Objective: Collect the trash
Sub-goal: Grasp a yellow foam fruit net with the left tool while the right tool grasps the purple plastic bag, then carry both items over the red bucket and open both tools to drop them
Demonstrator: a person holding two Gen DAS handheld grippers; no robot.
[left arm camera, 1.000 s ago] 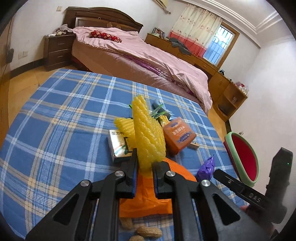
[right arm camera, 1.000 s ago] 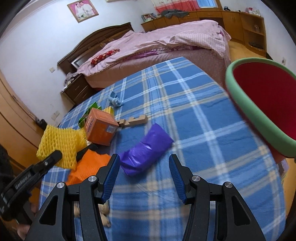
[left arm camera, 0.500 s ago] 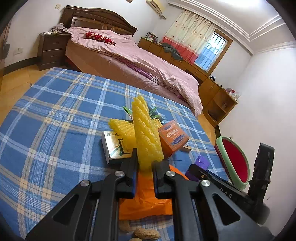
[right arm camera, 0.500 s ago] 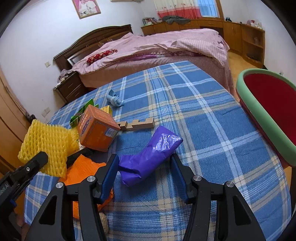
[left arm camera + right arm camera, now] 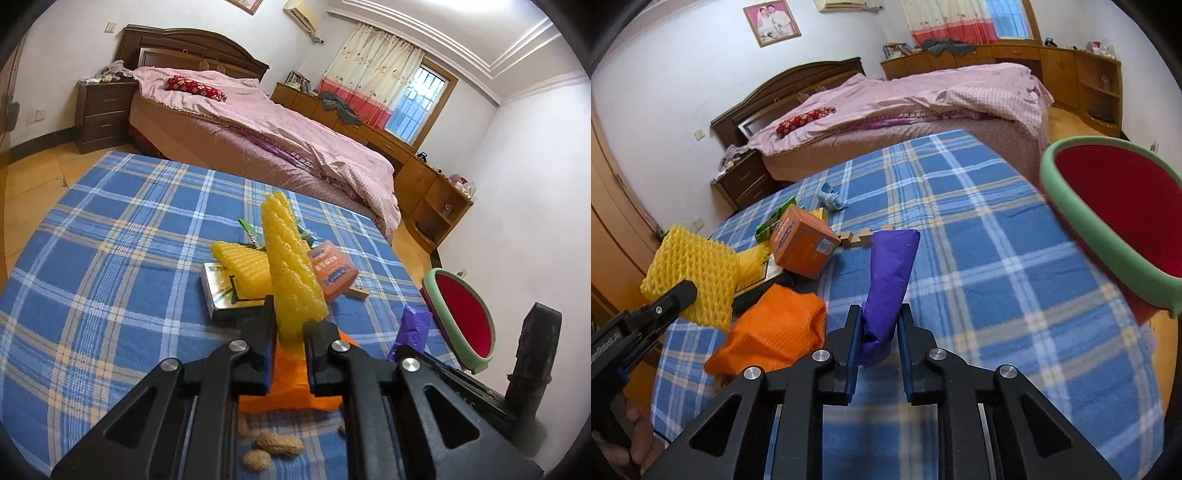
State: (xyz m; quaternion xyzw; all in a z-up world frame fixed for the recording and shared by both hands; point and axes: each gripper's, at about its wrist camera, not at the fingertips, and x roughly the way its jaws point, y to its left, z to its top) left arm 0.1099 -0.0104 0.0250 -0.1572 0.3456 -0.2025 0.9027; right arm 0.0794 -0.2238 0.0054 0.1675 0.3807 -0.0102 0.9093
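Observation:
My left gripper (image 5: 289, 334) is shut on a yellow foam fruit net (image 5: 290, 269), held upright above the blue plaid table; the net also shows in the right wrist view (image 5: 692, 277). My right gripper (image 5: 876, 334) is shut on a purple wrapper (image 5: 890, 280), lifted and standing up between the jaws; it also shows in the left wrist view (image 5: 412, 326). The watermelon-shaped bin (image 5: 1115, 218) with green rim and red inside stands off the table's right edge, also seen in the left wrist view (image 5: 461, 325).
On the table lie an orange bag (image 5: 775, 332), an orange box (image 5: 803, 247), a flat white box (image 5: 221, 295), a wooden piece (image 5: 860, 236), green wrappers (image 5: 772, 223), a blue scrap (image 5: 831, 197) and peanuts (image 5: 273, 446). A bed (image 5: 258, 122) stands behind.
My right gripper closed on the purple wrapper and lifted it upright off the table. My left gripper kept hold of the yellow net and rose slightly.

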